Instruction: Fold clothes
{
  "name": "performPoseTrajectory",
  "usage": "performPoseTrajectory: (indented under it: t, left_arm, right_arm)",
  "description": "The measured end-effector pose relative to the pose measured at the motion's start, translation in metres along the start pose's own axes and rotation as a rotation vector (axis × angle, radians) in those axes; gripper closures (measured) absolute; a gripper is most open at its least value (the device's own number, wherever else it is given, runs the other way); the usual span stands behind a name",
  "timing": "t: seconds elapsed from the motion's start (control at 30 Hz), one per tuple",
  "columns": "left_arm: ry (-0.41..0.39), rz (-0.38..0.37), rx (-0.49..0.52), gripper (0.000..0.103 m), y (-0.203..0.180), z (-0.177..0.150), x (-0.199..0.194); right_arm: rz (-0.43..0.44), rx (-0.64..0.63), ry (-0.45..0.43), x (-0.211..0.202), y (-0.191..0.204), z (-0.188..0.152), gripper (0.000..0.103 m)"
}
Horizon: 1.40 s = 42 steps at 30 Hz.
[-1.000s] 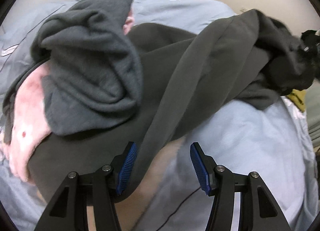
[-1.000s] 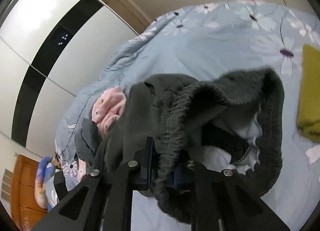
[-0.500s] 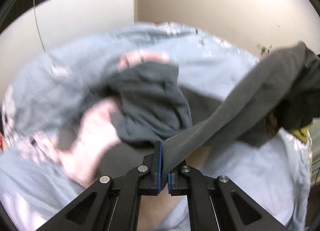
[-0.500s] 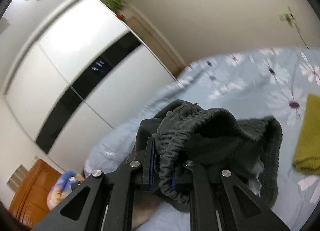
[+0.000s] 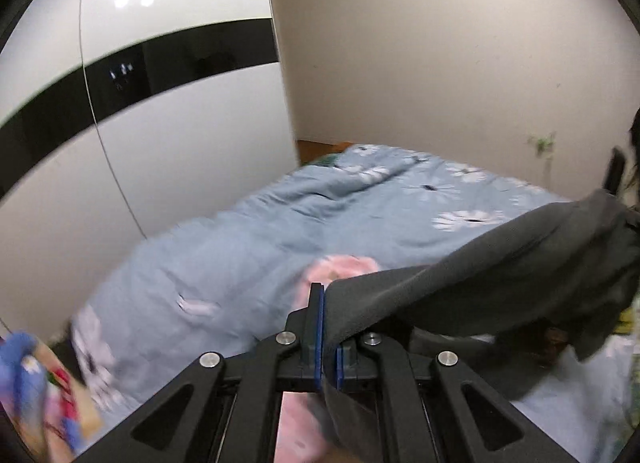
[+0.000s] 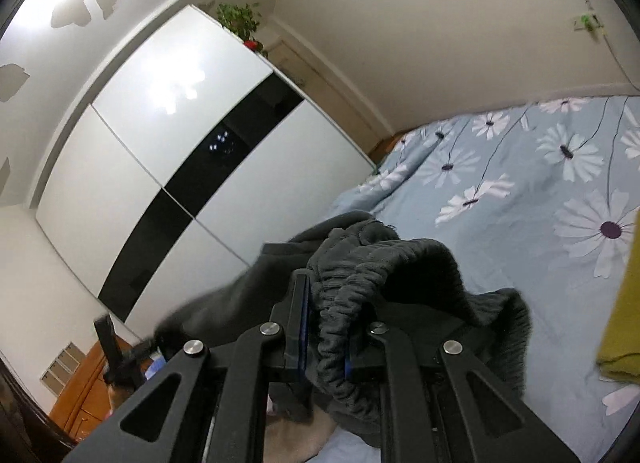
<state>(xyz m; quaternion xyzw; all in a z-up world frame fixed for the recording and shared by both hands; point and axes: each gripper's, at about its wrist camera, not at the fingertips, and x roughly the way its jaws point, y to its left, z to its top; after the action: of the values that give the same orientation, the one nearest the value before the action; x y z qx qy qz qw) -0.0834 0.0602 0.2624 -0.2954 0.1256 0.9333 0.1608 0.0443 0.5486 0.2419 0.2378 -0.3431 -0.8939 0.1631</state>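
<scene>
My left gripper (image 5: 328,343) has its jaws clamped on a smooth edge of the dark grey fleece garment (image 5: 500,275), which stretches away to the right above the bed. My right gripper (image 6: 324,327) pinches the garment's gathered elastic waistband (image 6: 344,303) between its jaws. Beyond lie a pink fleece garment (image 5: 344,269), the blue daisy-print bedspread (image 6: 520,191) and a white-and-black wardrobe (image 6: 192,151).
</scene>
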Motion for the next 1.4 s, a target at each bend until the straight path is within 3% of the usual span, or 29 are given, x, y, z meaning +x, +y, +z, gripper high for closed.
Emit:
performPoseTrajectory:
  t: [0.13, 0.3, 0.37, 0.53, 0.63, 0.7, 0.73, 0.83, 0.87, 0.9, 0.97, 1.13, 1.23, 1.3, 1.4]
  left_arm:
    - [0.093, -0.025, 0.033, 0.097, -0.010, 0.041, 0.088]
    - [0.227, -0.064, 0.066, 0.095, -0.064, 0.064, 0.207]
    - [0.293, -0.082, 0.050, 0.095, -0.087, 0.065, 0.252]
    - [0.417, -0.108, 0.024, 0.095, -0.134, 0.047, 0.336]
    - [0.474, -0.118, -0.016, 0.095, -0.140, 0.033, 0.356]
    - [0.480, -0.158, -0.043, 0.094, -0.136, 0.029, 0.354]
    - [0.481, -0.175, -0.054, 0.088, -0.132, 0.029, 0.347]
    - [0.449, -0.216, -0.084, 0.062, -0.120, 0.036, 0.320]
    - [0.417, -0.229, -0.101, 0.048, -0.114, 0.040, 0.306]
    - [0.386, -0.243, -0.118, 0.044, -0.108, 0.044, 0.292]
    - [0.327, -0.274, -0.153, 0.042, -0.099, 0.046, 0.257]
    - [0.297, -0.376, -0.185, 0.036, -0.091, -0.001, 0.182]
    - [0.349, -0.410, -0.185, 0.036, -0.098, -0.049, 0.155]
    - [0.373, -0.385, -0.196, 0.036, -0.101, -0.078, 0.148]
    - [0.395, -0.358, -0.237, 0.036, -0.099, -0.100, 0.147]
  right_arm:
    - [-0.062, 0.003, 0.018, 0.016, -0.019, 0.012, 0.090]
    - [-0.264, 0.022, 0.025, 0.029, -0.069, 0.036, 0.090]
    - [-0.339, 0.049, 0.047, 0.039, -0.096, 0.045, 0.090]
    - [-0.423, 0.169, 0.080, 0.063, -0.179, 0.050, 0.090]
    - [-0.453, 0.195, 0.115, 0.075, -0.204, 0.042, 0.089]
    - [-0.458, 0.191, 0.113, 0.080, -0.208, 0.041, 0.084]
    - [-0.460, 0.187, 0.106, 0.080, -0.207, 0.043, 0.083]
    - [-0.478, 0.176, 0.088, 0.078, -0.201, 0.048, 0.062]
    - [-0.484, 0.170, 0.081, 0.076, -0.197, 0.050, 0.057]
    - [-0.482, 0.162, 0.073, 0.073, -0.191, 0.052, 0.056]
    - [-0.504, 0.127, 0.050, 0.057, -0.174, 0.052, 0.051]
    - [-0.513, 0.041, 0.000, 0.006, -0.132, 0.026, 0.046]
    - [-0.434, 0.070, 0.083, -0.001, -0.121, -0.012, 0.040]
    - [-0.386, 0.079, 0.163, 0.003, -0.115, -0.043, 0.040]
    - [-0.376, -0.048, 0.309, 0.041, -0.089, -0.082, 0.040]
